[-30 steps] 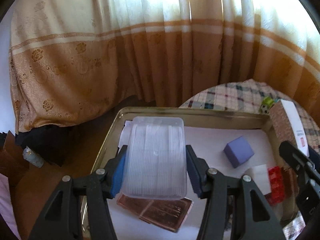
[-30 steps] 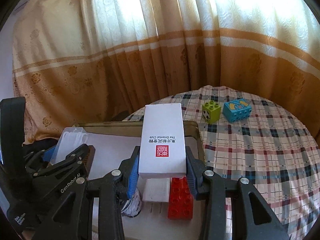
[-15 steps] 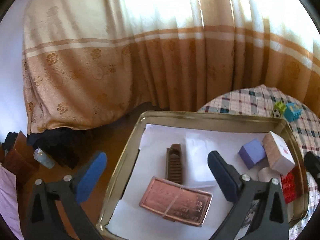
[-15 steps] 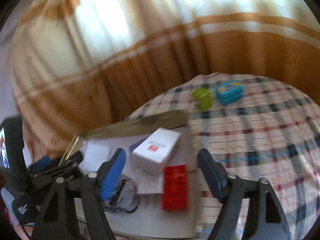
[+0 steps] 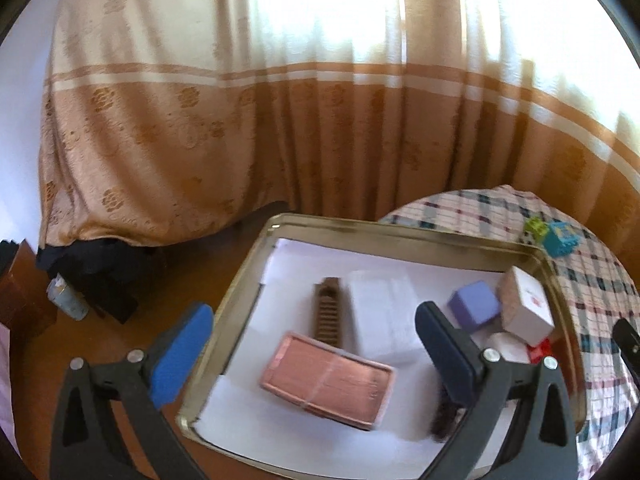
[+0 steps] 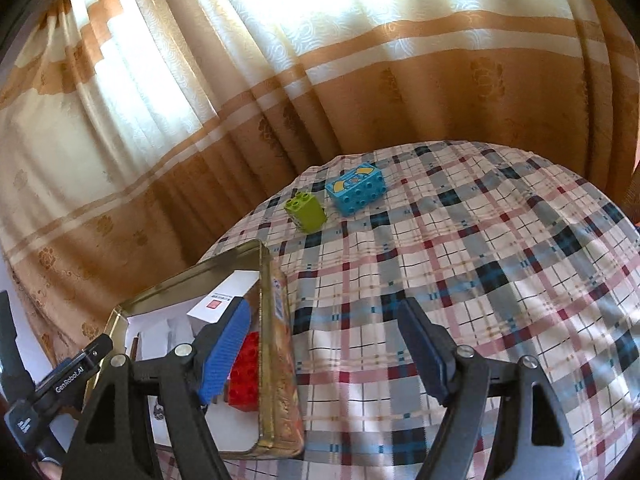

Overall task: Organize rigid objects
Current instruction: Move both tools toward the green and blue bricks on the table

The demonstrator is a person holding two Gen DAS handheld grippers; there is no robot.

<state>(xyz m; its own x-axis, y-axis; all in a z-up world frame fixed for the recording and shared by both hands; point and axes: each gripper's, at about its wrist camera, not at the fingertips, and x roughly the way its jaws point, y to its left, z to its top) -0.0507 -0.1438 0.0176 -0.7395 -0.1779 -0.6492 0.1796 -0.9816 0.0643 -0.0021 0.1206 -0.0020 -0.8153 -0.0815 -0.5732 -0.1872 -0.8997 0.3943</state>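
Note:
A gold metal tin [image 5: 400, 236] lined with white paper holds a copper-pink flat box [image 5: 328, 380], a brown ridged piece [image 5: 328, 312], a clear plastic box [image 5: 380, 316], a purple cube [image 5: 474, 304], a white box with a red stamp [image 5: 524, 308] and a red brick [image 5: 540, 350]. My left gripper [image 5: 312, 344] hangs open over the tin with nothing between its fingers. My right gripper [image 6: 324, 344] is open and holds nothing, just right of the tin's wall [image 6: 276, 340], over the plaid cloth. A green brick [image 6: 306, 212] and a blue brick [image 6: 356, 190] lie on the cloth beyond.
The round table under the plaid cloth [image 6: 480, 280] ends at tan and cream curtains [image 6: 360, 80]. The tin juts past the table's left edge. On the brown floor [image 5: 100, 340] to the left lie dark items and a small bottle [image 5: 66, 296].
My left gripper opened and let the clear plastic box down into the tin. My right gripper let go of the white stamped box in the tin and swung right over the cloth.

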